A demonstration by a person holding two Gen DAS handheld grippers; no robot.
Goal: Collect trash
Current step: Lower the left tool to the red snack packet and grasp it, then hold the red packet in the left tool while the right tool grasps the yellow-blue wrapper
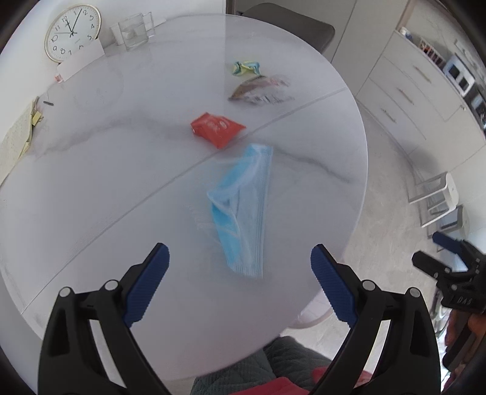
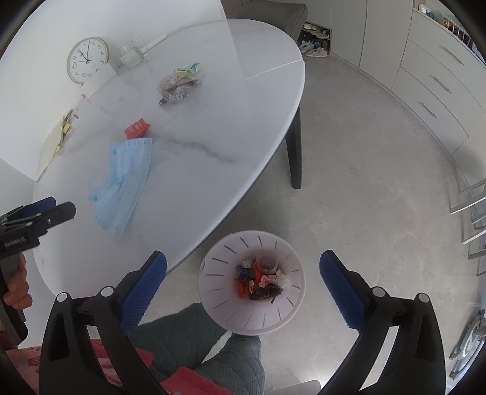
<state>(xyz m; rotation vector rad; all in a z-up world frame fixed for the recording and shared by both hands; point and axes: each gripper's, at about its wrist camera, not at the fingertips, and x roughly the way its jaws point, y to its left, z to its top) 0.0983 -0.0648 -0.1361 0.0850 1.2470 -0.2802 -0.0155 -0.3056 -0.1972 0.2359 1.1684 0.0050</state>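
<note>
A blue face mask lies on the white round table, just ahead of my open, empty left gripper. Beyond it lie a red wrapper, a clear crumpled wrapper and a yellow-blue paper scrap. In the right wrist view my right gripper is open and empty above a white trash bin on the floor, which holds several scraps. The mask, red wrapper, clear wrapper, scrap and left gripper show there too.
A clock leans at the table's far edge beside a glass jug. Papers lie at the left. A chair stands behind the table. Cabinets line the right wall. A white rack stands on the floor.
</note>
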